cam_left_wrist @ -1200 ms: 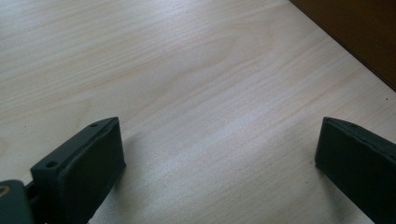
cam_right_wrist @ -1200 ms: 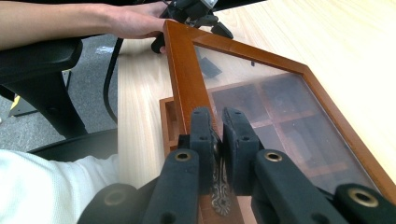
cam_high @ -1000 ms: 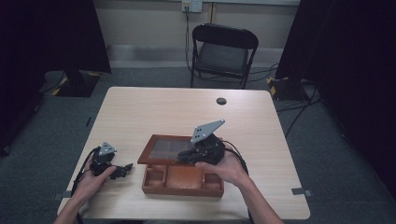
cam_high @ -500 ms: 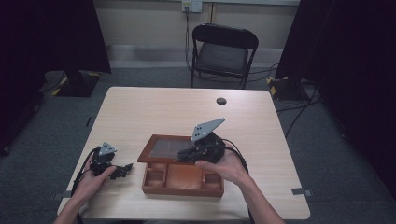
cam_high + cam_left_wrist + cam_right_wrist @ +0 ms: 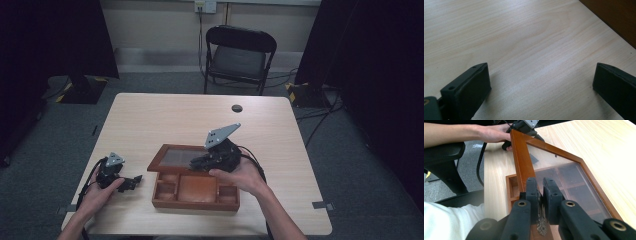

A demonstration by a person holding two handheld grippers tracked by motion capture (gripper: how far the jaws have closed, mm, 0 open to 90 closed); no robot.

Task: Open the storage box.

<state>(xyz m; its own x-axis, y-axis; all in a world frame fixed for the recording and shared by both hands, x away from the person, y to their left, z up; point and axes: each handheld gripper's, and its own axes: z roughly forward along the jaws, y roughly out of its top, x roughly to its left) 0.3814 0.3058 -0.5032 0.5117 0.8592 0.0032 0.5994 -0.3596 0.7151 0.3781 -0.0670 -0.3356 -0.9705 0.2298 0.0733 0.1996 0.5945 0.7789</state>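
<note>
Setting: dim room, pale wood worktop (image 5: 165, 120), one folding chair (image 5: 239, 55) behind.
Box (image 5: 195, 192): one, near edge, centre; long axis across.
Lid (image 5: 524, 162): one, glazed, raised, hinged at the far side.
Right gripper (image 5: 541, 186): pinching the lid's front rail.
Left gripper (image 5: 131, 182): spread, resting left of box, apart.

Glossy brown wooden box (image 5: 195, 192); glass-paned lid (image 5: 564, 173); pale matt wood-grain table (image 5: 165, 120)

Dim room, lit tabletop (image 5: 175, 125), soft shadows, sharp high view, blurred close foregrounds
</note>
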